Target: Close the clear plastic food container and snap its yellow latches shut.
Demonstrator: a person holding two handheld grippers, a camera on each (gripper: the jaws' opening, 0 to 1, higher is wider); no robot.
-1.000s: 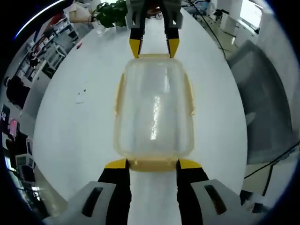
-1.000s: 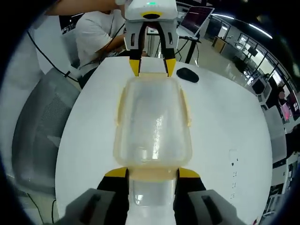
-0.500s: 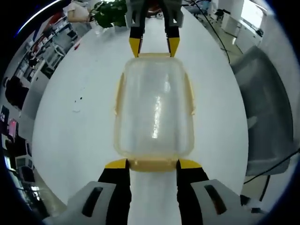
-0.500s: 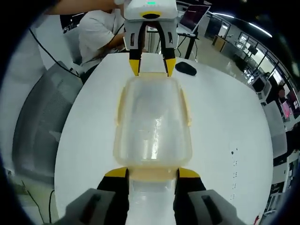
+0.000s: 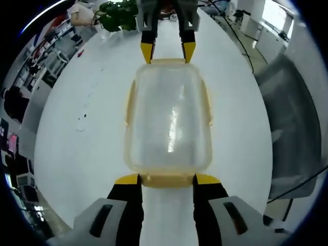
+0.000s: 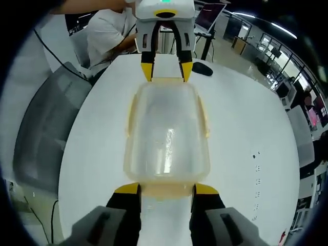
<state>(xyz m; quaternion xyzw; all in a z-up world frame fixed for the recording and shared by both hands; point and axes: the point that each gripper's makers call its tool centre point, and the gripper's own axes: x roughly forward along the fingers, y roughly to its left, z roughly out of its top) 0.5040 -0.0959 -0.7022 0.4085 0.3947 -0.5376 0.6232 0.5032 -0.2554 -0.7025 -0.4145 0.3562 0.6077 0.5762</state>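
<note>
Nothing's moved but your cameras — clear container (image 5: pixel 168 120) still sits lidded on the white table (image 5: pixel 82 154). Your left gripper (image 5: pixel 166 179) and right gripper (image 6: pixel 166 188), jaws apart, straddle its opposite end latches.

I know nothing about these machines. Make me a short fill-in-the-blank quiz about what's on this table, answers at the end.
1. The clear container has latches coloured ____.
2. The container rests on a ____ table.
3. In the left gripper view, a potted ____ stands at the table's far end.
4. In the right gripper view, the left gripper sits at the container's ____ end, the right gripper at its near end.

Answers: yellow; white; plant; far
</note>
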